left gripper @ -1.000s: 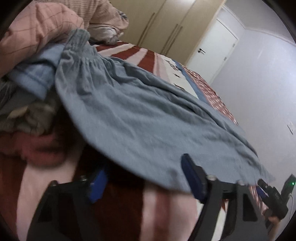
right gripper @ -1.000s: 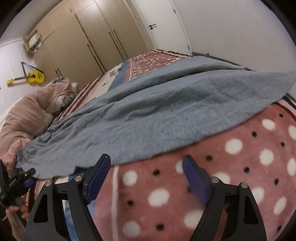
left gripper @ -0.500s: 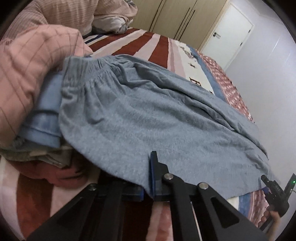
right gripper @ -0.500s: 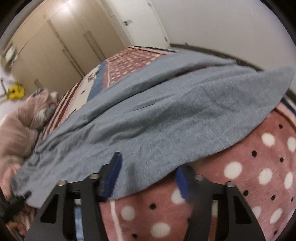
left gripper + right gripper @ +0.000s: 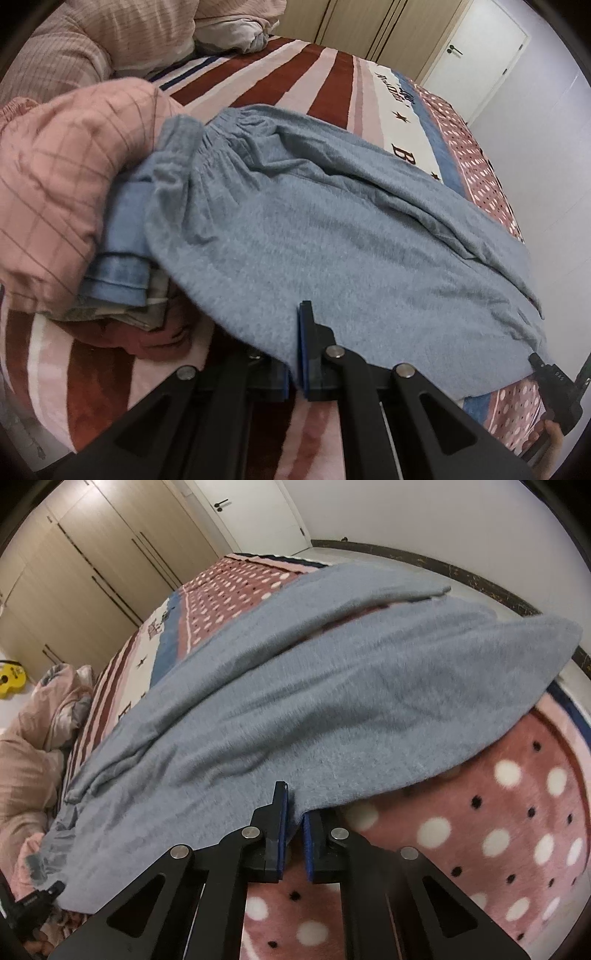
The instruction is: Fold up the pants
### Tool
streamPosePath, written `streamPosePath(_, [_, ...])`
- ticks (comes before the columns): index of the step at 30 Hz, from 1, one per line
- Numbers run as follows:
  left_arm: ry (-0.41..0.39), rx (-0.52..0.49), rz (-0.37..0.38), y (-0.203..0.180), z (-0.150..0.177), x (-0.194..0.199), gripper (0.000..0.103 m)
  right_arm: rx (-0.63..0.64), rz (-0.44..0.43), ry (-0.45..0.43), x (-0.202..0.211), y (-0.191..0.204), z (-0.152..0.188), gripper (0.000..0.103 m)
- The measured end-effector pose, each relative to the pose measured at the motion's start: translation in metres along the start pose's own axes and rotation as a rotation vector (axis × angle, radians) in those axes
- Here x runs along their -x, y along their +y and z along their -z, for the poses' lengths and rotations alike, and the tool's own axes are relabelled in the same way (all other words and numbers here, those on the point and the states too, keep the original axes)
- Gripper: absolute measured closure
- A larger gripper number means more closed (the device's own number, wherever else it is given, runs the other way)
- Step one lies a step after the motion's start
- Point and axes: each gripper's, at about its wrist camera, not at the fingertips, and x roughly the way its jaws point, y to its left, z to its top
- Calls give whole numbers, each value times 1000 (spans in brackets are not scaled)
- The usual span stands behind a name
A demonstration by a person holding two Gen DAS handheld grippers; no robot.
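Observation:
Grey-blue pants [image 5: 332, 229] lie spread lengthwise on the patterned bed cover, the elastic waistband [image 5: 229, 129] against a heap of clothes. My left gripper [image 5: 293, 354] is shut on the near edge of the pants close to the waist end, and the cloth there is lifted. In the right wrist view the same pants [image 5: 332, 701] stretch away, leg ends at the right. My right gripper [image 5: 293, 827] is shut on the near edge toward the leg end, with cloth pinched between the blue pads.
A pile of clothes sits left of the waistband: a pink checked garment [image 5: 62, 184] and a folded blue one [image 5: 118, 273]. A pink duvet [image 5: 29, 746] is bunched at the bed's head. Wardrobe doors [image 5: 92, 554], a white door [image 5: 476, 48] and a wall border the bed.
Both grippers went from open to shut on the near edge of the pants, the left first. Both have since risen a little, lifting the edge off the cover.

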Motion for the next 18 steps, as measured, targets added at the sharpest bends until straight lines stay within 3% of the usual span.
streamPosePath(10, [-9,6,-17,-20,-36,31,101,16,-34,-5,26,28,-42,102])
streamPosePath(18, [-64,42,-43,-35,-64,43,101,120,-108,32,26,56,-93,102])
